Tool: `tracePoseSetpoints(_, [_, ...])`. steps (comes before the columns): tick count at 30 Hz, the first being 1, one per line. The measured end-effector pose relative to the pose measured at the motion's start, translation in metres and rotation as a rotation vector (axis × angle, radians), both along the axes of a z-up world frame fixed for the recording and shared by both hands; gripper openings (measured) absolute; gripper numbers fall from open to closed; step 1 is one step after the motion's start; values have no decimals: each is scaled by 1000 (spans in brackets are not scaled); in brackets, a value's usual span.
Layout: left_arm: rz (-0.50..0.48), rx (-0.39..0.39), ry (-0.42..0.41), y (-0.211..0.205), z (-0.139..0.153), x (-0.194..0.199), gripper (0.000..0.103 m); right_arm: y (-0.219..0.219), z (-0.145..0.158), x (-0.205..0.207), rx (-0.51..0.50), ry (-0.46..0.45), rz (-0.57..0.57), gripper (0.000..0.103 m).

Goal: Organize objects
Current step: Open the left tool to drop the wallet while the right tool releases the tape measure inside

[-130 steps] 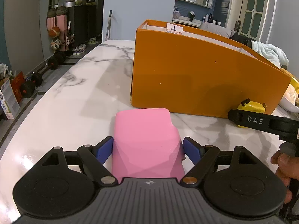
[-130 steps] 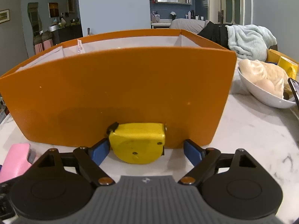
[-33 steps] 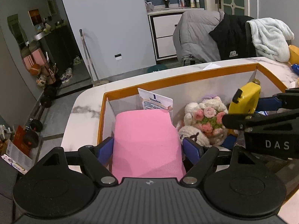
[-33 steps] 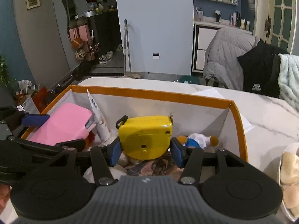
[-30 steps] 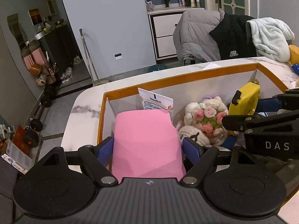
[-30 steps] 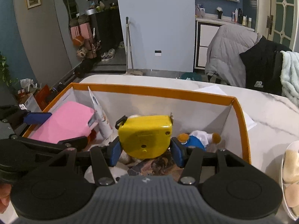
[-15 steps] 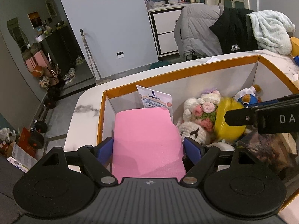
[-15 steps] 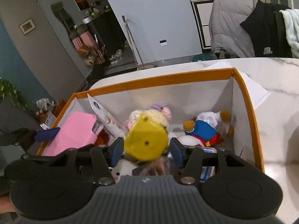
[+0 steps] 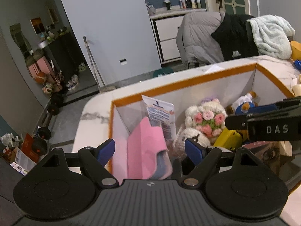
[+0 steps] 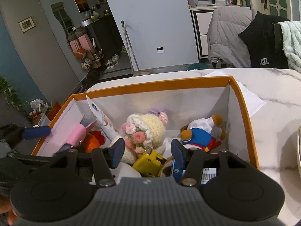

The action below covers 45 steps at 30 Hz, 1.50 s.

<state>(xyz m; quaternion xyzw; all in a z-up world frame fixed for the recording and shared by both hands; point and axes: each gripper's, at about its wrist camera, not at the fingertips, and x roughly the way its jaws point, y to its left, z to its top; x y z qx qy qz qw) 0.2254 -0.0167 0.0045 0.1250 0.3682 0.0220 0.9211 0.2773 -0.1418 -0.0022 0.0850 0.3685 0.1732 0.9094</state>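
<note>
The pink case lies tilted in the left end of the orange box, leaning on the wall beside a white tube. My left gripper hangs open above it, pads clear of it. The case and one left finger also show in the right wrist view. The yellow tape measure lies on its side among the toys in the box. Over it my right gripper stands open, its pads not touching it. The tape measure sits under the right gripper's finger.
The box also holds a cream crochet toy with pink flowers, a blue and white duck plush and an orange crochet piece. The box stands on a marble table; a paper sheet and a bowl's rim lie to its right.
The pink case has dropped out of the left jaws and tipped into the box's left end. The yellow tape measure tilted, then fell from the right jaws among the toys.
</note>
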Motion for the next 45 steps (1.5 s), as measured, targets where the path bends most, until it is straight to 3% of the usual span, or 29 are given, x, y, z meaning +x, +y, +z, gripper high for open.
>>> tracePoseSetpoints(9, [-16,-18,-17,12,20,-17,96,-2,0,-3,-14,-10,-53,58])
tracePoseSetpoints(12, [-30,-18,-22,15,26,-25,96,0,3,-8,-44,-51,-95,59])
tracePoseSetpoints(21, [-80,43,-27,16,38,-49,96,9,17,-23,-121,-145,-109,86])
tracePoseSetpoints(25, [-64,-54,-23,22,47,-58,96,17,23,-30,-142,-112,-86,87])
tracePoseSetpoints(30, [-7,-162,-24,29,60,-64,96,23,40,-51,-151,-95,-68,97])
tracePoseSetpoints(39, [88,-322,-3,49,56,-74,98,20,79,-91,-207,-44,-94,102])
tracePoseSetpoints(45, [94,-328,46,52,39,-79,99,15,98,-115,-294,-66,-103,102])
